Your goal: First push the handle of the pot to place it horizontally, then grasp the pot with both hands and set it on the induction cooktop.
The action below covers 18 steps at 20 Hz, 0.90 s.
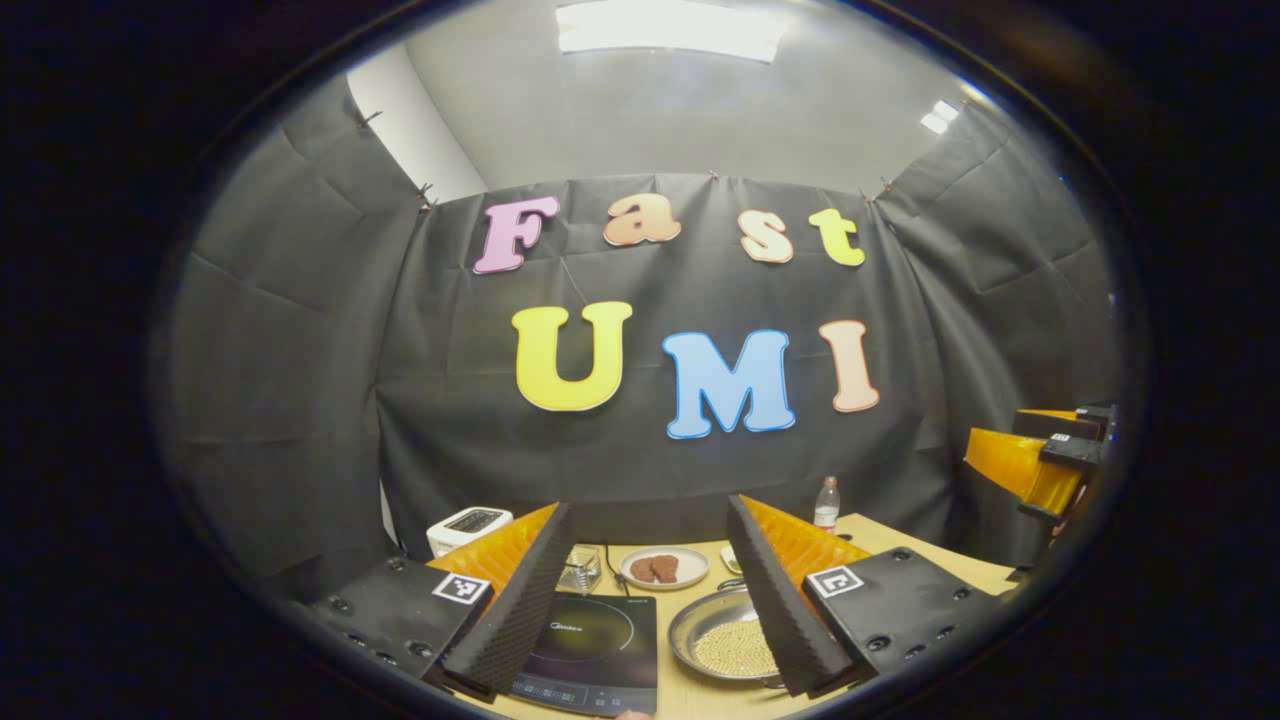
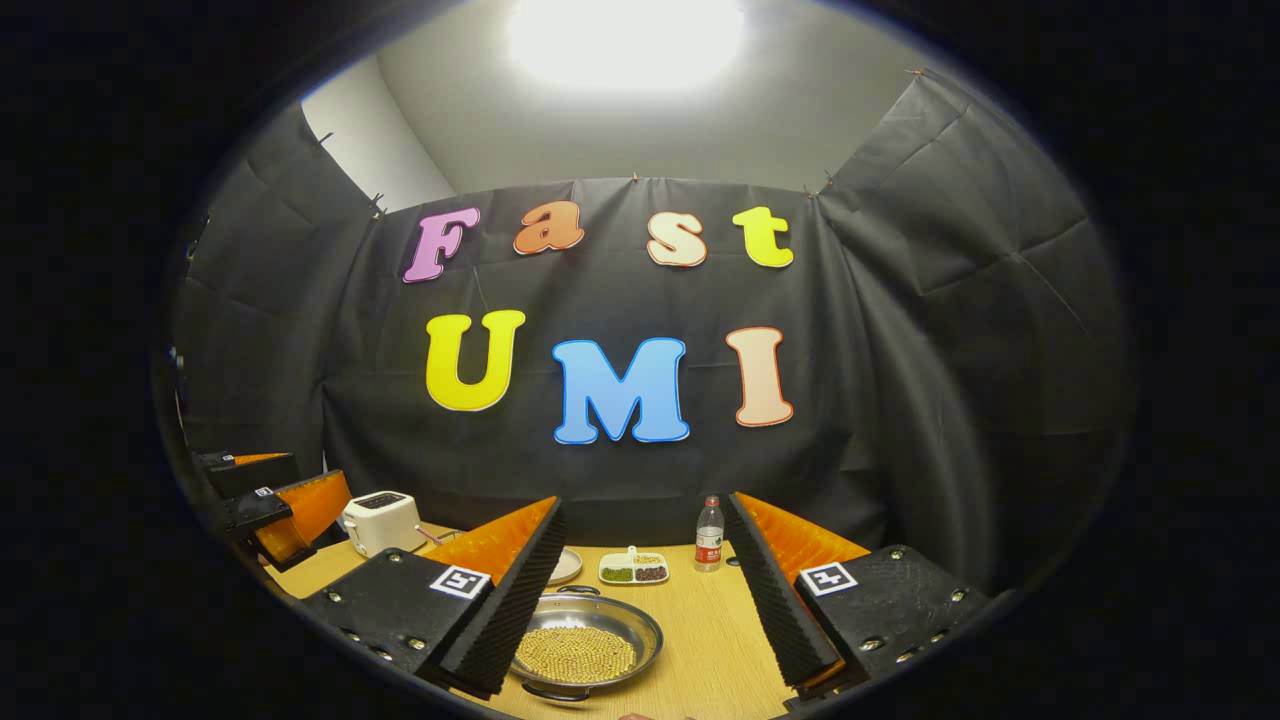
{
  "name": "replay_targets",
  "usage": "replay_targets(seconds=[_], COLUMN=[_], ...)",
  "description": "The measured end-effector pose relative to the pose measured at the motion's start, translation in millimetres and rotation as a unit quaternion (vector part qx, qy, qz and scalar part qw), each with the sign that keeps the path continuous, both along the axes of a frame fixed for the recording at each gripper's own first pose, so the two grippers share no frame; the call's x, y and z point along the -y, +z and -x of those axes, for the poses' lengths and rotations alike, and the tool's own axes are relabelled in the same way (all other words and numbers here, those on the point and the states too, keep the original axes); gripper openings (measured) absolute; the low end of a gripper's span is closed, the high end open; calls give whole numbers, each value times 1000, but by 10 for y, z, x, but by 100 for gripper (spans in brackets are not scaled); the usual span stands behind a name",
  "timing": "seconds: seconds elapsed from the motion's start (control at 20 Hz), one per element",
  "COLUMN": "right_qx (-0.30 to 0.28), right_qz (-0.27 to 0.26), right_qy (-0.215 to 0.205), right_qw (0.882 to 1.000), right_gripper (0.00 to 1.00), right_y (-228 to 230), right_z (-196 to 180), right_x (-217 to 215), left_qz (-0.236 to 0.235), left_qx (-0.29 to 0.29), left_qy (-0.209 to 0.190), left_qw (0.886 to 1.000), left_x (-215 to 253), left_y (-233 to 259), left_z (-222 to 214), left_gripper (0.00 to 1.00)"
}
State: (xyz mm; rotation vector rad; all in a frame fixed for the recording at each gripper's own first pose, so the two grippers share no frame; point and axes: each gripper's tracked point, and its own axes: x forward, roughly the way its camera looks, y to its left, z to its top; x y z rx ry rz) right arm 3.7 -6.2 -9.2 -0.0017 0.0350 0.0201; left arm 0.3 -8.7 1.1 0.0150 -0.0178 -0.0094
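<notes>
Left tool [image 1: 650, 620]: jaws wide, holding nothing, raised over the counter [image 1: 940, 560], with the induction cooktop [image 1: 590, 650] between its fingers and the pot [image 1: 725, 635] of pale beans just beside the cooktop at 3 o'clock. Right tool [image 2: 650, 625]: jaws wide, empty; the pot [image 2: 585, 640] sits low between its fingers, toward 7 o'clock. A toaster [image 2: 380, 520] stands at 10 o'clock, a bottle [image 2: 708, 535] at 12 o'clock.

Bare table [image 2: 715, 650] right of pot [image 2: 580, 650]; bottle [image 2: 708, 534] behind.

Pot [image 2: 585, 640] of beans on table [image 2: 715, 640], jaws apart above
</notes>
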Motion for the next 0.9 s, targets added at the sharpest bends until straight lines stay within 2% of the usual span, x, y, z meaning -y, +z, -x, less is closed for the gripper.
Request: replay_targets(seconds=[0.1,0.15,0.2,0.3,0.35,0.45,0.5,0.6,0.85,0.9], right_qx=[1,2,2,1,-3,-11,-6,-5,-25,-19], right_qz=[2,3,3,3,2,1,1,-2,-2,-1], right_qy=[4,5,7,11,14,14,1,-1,6,-15], right_qw=[1000,1000,1000,1000,1000,1000,1000,1000,1000,1000], right_gripper=[97,96,94,93,84,83,84,46,45,45], right_y=[23,34,33,34,25,-14,28,14,-72,-47], right_z=[-4,-16,-14,-13,-17,-6,-28,-41,-33,-42], right_x=[-12,-13,-17,-23,-43,-28,28,33,25,136], left_qz=[-2,-3,-3,-3,-5,-8,-9,-12,-10,-10], left_qx=[1,1,1,2,2,4,5,6,5,5], left_qy=[-1,-1,-2,-2,-2,-4,-4,-6,-1,1], left_qw=[1000,1000,1000,1000,1000,1000,1000,1000,1000,1000], left_x=[7,8,11,18,26,53,60,89,74,65], left_y=[17,25,18,31,40,51,50,47,39,30], left_z=[-5,-9,4,-12,-12,-9,-11,4,8,14], left_gripper=[99,94,100,100,100,99,99,99,99,99])
